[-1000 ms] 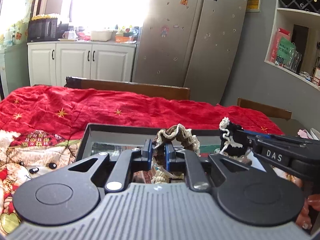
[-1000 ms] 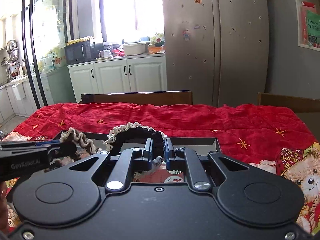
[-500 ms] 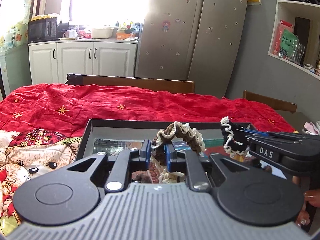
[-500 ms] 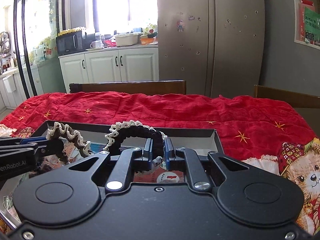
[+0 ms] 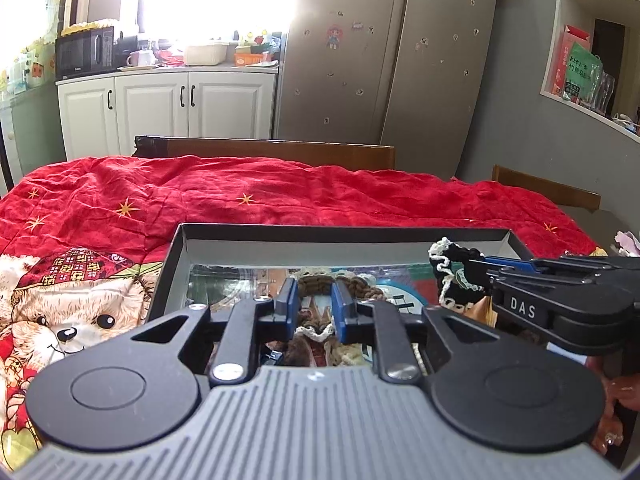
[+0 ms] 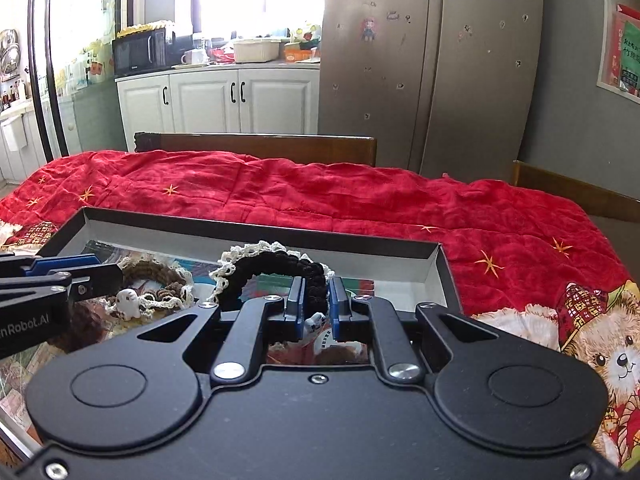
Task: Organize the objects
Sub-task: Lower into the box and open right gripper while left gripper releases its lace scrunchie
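Black plastic is filling the near edge of both wrist views, where each gripper's body is sitting. The left gripper (image 5: 314, 306) is hanging low over a shallow black box (image 5: 344, 233), its blue jaws standing a little apart; the brown scrunchie (image 5: 352, 286) with cream trim is lying on the box floor between and just past them, and I cannot tell whether the pads are touching it. In the right wrist view that same brown scrunchie (image 6: 154, 282) is resting in the left part of the box, a small white charm (image 6: 128, 304) lying beside it, with the left gripper's fingers (image 6: 76, 270) reaching in from the left.

The right gripper (image 6: 316, 306) is pinching the black scrunchie (image 6: 276, 266), its blue jaws closing on one side of the loop while the cream-edged ring is arching up and to the left above the box floor. From the left wrist view the black scrunchie (image 5: 456, 276) is showing at the tip of the right gripper (image 5: 486, 270), over the right part of the box.

Farther out, the box (image 6: 256, 226) is sitting on a red quilt (image 6: 320, 188) with gold stars and a bear print, which is covering the table. Beyond it, a dark wooden chair back (image 6: 256, 146) is standing at the far edge, and white cabinets (image 6: 216, 100), a microwave (image 6: 140, 52) and a steel fridge (image 6: 428, 60) are lining the far wall.
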`<action>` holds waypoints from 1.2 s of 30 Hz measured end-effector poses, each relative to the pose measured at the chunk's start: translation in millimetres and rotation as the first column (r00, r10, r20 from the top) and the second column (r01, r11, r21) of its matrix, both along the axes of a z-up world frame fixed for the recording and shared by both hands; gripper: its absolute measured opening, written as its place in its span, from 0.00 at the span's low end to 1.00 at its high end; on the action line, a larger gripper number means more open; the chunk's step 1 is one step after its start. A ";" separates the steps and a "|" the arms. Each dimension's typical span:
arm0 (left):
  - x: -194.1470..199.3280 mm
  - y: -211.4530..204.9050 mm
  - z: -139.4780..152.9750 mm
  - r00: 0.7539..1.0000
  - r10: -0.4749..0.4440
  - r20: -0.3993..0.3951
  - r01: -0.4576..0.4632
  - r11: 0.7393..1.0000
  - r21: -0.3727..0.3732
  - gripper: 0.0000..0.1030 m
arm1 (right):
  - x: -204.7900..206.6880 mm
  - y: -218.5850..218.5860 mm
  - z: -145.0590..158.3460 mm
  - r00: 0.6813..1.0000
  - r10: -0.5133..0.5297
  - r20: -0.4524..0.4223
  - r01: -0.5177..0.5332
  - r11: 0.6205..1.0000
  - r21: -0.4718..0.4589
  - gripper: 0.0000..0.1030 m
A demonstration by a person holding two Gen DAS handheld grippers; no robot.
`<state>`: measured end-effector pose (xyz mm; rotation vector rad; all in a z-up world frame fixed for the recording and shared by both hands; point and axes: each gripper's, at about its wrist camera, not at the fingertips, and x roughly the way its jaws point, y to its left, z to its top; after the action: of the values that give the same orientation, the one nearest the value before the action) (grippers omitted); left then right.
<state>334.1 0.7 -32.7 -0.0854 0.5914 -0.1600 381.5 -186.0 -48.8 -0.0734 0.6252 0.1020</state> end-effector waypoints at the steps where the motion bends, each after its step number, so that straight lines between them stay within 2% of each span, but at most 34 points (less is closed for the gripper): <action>1: -0.2 -0.3 0.0 1.000 0.001 0.000 -0.001 1.000 0.000 0.37 | 0.8 -0.2 -0.2 1.000 0.001 -0.007 0.000 1.000 0.001 0.12; 7: -1.0 -0.7 1.6 1.000 -0.001 0.010 0.001 1.000 0.000 0.38 | 3.0 1.7 -1.2 1.000 0.007 -0.020 -0.007 1.000 -0.014 0.13; 17: -3.8 -0.5 4.7 1.000 0.001 0.024 -0.001 1.000 -0.005 0.39 | -0.3 6.5 0.5 1.000 0.012 0.008 -0.012 0.998 -0.055 0.18; 21: -5.8 -0.4 6.6 0.999 0.001 0.032 -0.001 1.000 -0.006 0.45 | -1.9 5.1 1.4 1.000 0.015 0.018 -0.014 0.999 -0.050 0.25; 24: -7.6 -0.2 8.5 0.999 -0.002 0.041 0.003 1.000 -0.008 0.49 | -4.4 4.0 2.5 0.999 0.016 0.031 -0.015 0.999 -0.043 0.35; 36: -16.0 -0.2 19.6 0.997 -0.007 0.074 0.008 1.000 -0.023 0.60 | -14.9 2.8 6.9 0.996 0.019 0.086 -0.016 0.999 -0.043 0.36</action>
<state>318.1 0.4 -13.1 -0.0999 0.5160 -0.1768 366.7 -183.2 -41.8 -0.1233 0.5400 0.1019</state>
